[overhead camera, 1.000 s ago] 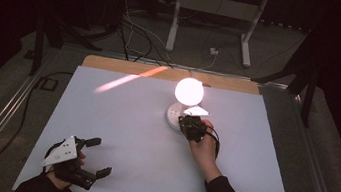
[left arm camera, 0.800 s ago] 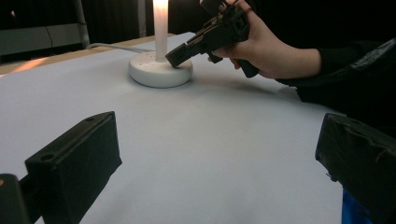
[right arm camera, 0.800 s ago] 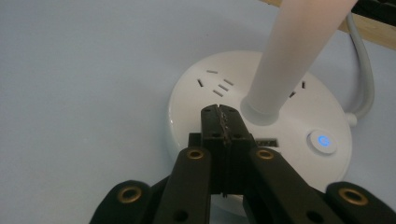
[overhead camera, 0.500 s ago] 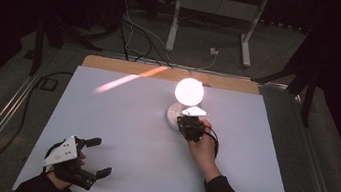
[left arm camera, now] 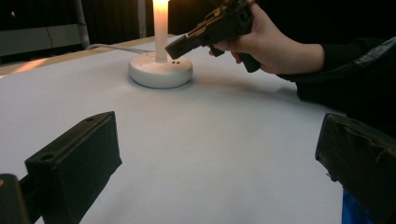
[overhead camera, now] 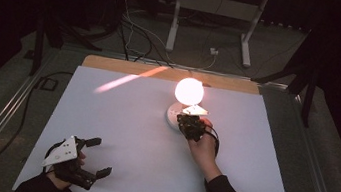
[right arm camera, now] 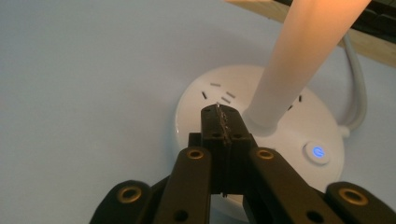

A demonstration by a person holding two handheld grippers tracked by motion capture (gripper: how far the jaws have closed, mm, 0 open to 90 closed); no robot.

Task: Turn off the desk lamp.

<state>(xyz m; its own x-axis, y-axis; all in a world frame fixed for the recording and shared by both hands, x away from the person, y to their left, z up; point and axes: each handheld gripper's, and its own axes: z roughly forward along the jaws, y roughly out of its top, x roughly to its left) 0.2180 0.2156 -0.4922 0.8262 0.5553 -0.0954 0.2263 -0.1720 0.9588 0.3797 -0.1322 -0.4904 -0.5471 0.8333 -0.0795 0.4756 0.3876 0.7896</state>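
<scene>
A small lamp stands toward the far middle of the white table, its round globe (overhead camera: 189, 91) glowing on a white stem (right arm camera: 299, 60) over a flat round base (overhead camera: 173, 118). The base (right arm camera: 280, 135) carries a blue-lit button (right arm camera: 317, 152) and a few small slots. My right gripper (overhead camera: 187, 122) is shut, with nothing between its jaws. Its tip (right arm camera: 221, 116) hangs over the near side of the base, just left of the stem. I cannot tell whether it touches. My left gripper (overhead camera: 99, 156) rests open near the front left corner, jaws wide apart (left arm camera: 217, 158).
The lamp's white cable (right arm camera: 356, 84) runs off the base toward the table's wooden far edge (overhead camera: 127, 66). From the left gripper view, the person's right hand (left arm camera: 275, 44) and dark sleeve reach in toward the lamp base (left arm camera: 160, 71). Cables and a stand lie on the dark floor beyond.
</scene>
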